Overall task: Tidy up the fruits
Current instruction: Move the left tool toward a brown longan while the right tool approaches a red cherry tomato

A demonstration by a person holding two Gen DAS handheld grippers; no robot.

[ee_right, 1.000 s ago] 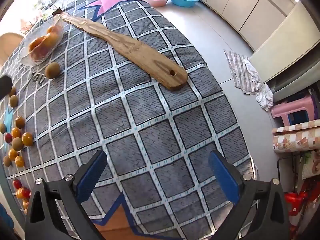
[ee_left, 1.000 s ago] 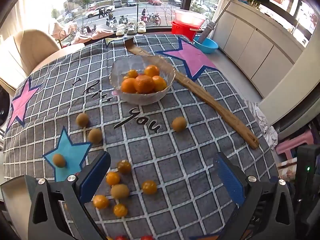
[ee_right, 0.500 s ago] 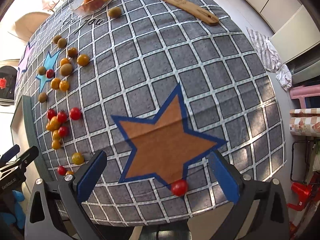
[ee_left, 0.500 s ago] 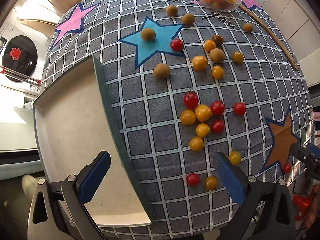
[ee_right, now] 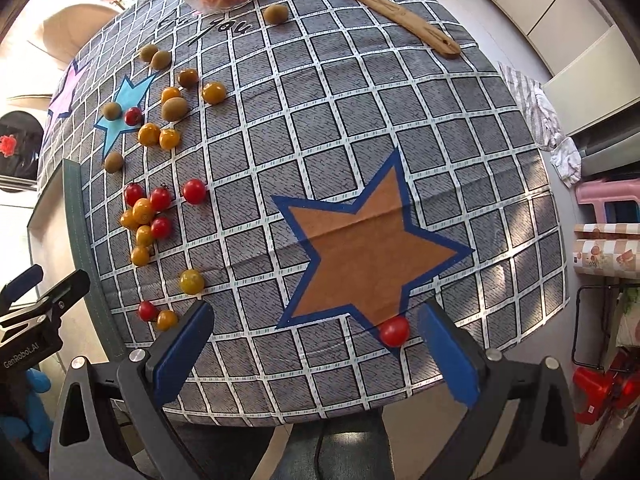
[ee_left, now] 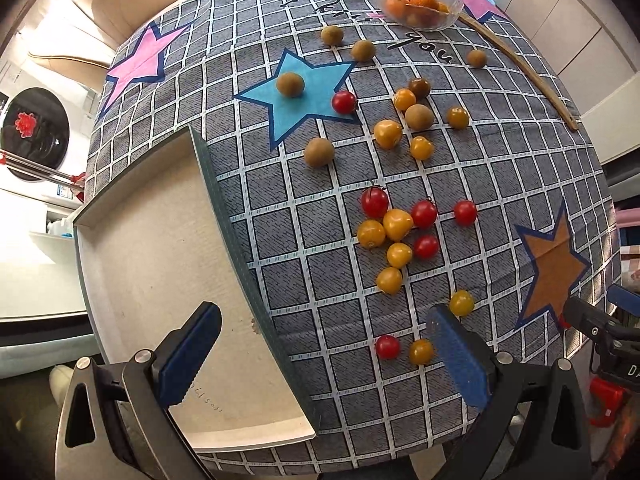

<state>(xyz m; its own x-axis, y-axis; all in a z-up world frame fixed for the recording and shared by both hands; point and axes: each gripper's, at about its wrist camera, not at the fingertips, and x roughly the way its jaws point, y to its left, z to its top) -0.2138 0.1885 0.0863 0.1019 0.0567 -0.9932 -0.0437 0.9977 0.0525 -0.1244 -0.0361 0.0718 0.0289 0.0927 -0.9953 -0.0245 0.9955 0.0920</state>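
Both hand-held grippers hang wide open over a fruit-strewn desk, blue pads spread and gripping nothing. The left hand-held gripper (ee_left: 320,354), at the bottom of its frame, straddles the near rim of a shallow white tray (ee_left: 160,264) at lower left; its right pad sits just beside a yellow cherry tomato (ee_left: 421,351) and a red one (ee_left: 387,346), whether touching cannot be told. The right hand-held gripper (ee_right: 316,344), at the bottom of its own frame, brackets the foot of an orange star printed on the checked tablecloth (ee_right: 360,112), with a lone red cherry tomato (ee_right: 394,331) just inside its right pad.

Red and yellow cherry tomatoes (ee_left: 400,232) cluster mid-frame in the left view; brown kiwi-like fruits (ee_left: 319,152) scatter above them around a blue star. A glass bowl of oranges (ee_left: 418,6) stands at the upper right, a long wooden paddle (ee_right: 376,4) beside it.

The cloth carries script ending in "you" (ee_left: 428,46). The left tool, seen at the right view's lower left edge, is marked "GenRobot.AI" (ee_right: 25,357).
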